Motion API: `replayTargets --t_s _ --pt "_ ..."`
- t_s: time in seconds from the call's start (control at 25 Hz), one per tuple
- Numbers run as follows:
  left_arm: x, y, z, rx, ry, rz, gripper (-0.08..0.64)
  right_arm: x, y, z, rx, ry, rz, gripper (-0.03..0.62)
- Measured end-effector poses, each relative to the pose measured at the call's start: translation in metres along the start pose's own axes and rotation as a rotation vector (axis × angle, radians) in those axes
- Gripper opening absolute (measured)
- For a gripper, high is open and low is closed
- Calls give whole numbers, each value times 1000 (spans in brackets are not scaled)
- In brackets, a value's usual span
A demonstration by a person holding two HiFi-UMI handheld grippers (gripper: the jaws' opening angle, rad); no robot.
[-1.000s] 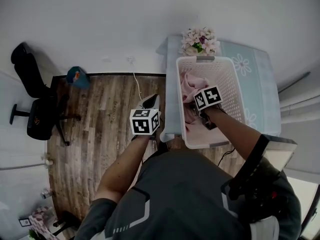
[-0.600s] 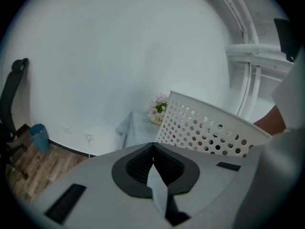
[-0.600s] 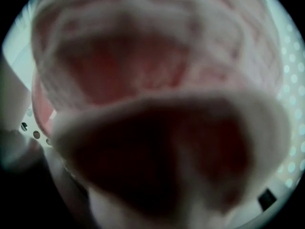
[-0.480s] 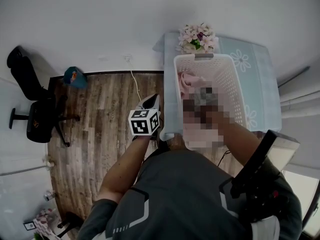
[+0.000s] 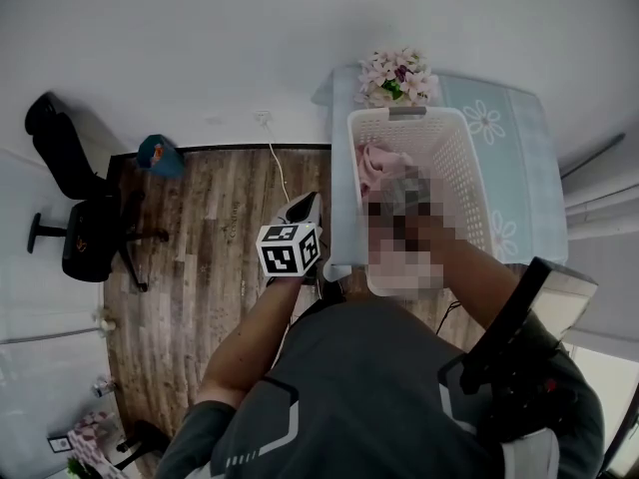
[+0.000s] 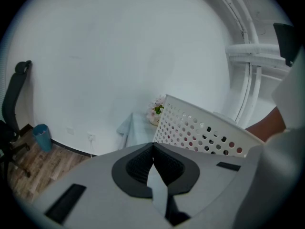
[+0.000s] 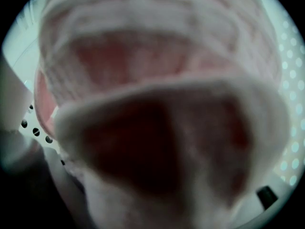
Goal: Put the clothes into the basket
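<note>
The white perforated basket (image 5: pixel 404 116) stands on a table with a pale blue cloth (image 5: pixel 509 148), and pink clothes (image 5: pixel 377 158) lie inside it. My right forearm (image 5: pixel 469 267) reaches into the basket; a mosaic patch covers the right gripper there. In the right gripper view, pink fabric (image 7: pixel 157 56) fills the picture and hides the jaws, with basket holes at the edges. My left gripper (image 5: pixel 303 203) hovers over the wood floor just left of the table corner. Its jaws (image 6: pixel 153 146) are closed together, facing the basket wall (image 6: pixel 200 128).
A pot of pink flowers (image 5: pixel 397 76) sits at the table's far end behind the basket. A black office chair (image 5: pixel 80 228) and a blue bin (image 5: pixel 160 155) stand at the left on the wood floor. A white cable (image 5: pixel 275 173) runs down from a wall socket.
A second ago the right gripper's marker cube showed over the pink clothes in the basket; a mosaic patch now covers that spot. The left gripper has hardly moved.
</note>
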State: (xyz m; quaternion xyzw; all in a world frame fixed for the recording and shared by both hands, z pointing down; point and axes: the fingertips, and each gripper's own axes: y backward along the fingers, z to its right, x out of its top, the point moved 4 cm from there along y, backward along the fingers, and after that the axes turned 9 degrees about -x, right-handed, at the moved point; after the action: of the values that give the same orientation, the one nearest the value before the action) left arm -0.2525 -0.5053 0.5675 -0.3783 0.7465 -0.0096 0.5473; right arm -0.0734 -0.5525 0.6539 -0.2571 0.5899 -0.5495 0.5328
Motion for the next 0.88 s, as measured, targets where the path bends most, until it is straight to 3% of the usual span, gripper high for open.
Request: replayTargets --t_s 0.24,0.4,0.52,0.64,0.72,0.88 --pt "23 30 14 50 -46 77 9 -3 16 0 47 -28 -66 427" --pt "36 44 29 77 -56 146 9 0 45 5 24 -46 -42 442" --pt "47 52 47 93 -108 183 9 8 83 6 16 -58 39 442" --pt "57 60 69 94 -159 205 9 13 124 -1 91 -51 123 442" --pt "61 66 85 86 -184 225 9 12 147 -5 133 -15 169 442" --pt "70 83 113 89 -224 277 9 11 196 -6 118 74 312 440"
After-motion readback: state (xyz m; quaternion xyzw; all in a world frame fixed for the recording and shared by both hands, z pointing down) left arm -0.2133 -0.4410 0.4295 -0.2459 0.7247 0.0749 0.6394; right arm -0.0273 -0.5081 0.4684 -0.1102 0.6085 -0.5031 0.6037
